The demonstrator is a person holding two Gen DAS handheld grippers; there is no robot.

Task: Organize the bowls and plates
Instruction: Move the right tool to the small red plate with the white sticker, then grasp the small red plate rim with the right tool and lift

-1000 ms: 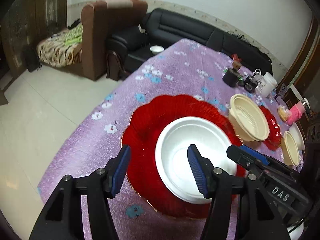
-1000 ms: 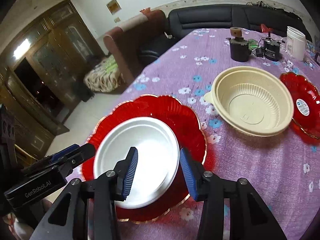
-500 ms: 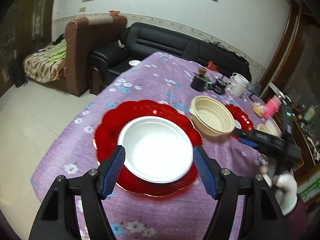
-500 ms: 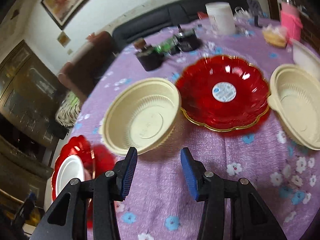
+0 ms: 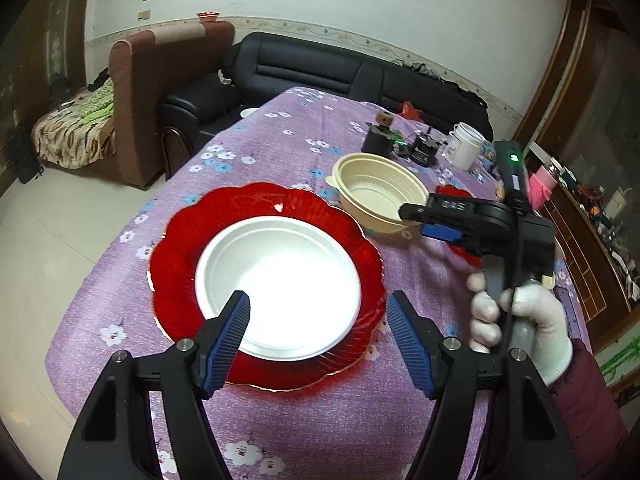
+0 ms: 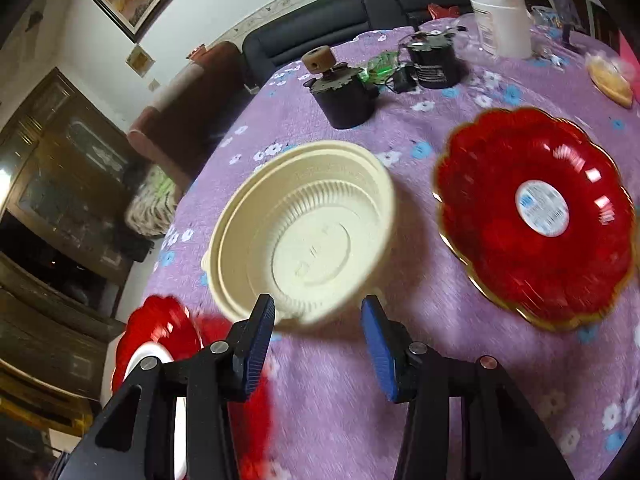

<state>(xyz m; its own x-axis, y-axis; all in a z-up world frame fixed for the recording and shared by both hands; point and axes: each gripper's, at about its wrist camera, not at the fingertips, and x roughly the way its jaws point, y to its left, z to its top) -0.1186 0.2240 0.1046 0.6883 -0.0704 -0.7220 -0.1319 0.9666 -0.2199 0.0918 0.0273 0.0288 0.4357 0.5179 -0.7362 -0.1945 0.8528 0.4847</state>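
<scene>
A white bowl [image 5: 280, 284] sits inside a large red scalloped plate [image 5: 180, 240] on the purple flowered tablecloth. My left gripper [image 5: 318, 340] is open and empty, raised above the near rim of that plate. A cream plastic bowl [image 5: 380, 196] stands farther right; in the right wrist view it [image 6: 304, 232] lies just ahead of my open, empty right gripper [image 6: 318, 344]. The right gripper also shows in the left wrist view [image 5: 436, 224], beside the cream bowl's near rim. A smaller red plate [image 6: 536, 216] with a round sticker lies right of the cream bowl.
Two dark cylindrical devices [image 6: 344, 96] and a white container [image 6: 500, 20] stand at the table's far side. A pink object [image 5: 544, 180] is at the right edge. A black sofa [image 5: 320, 68] and a brown armchair [image 5: 160, 80] stand beyond the table.
My left gripper has pulled back and up from the white bowl. My right gripper has swung right, away from the big red plate, and come close to the cream bowl.
</scene>
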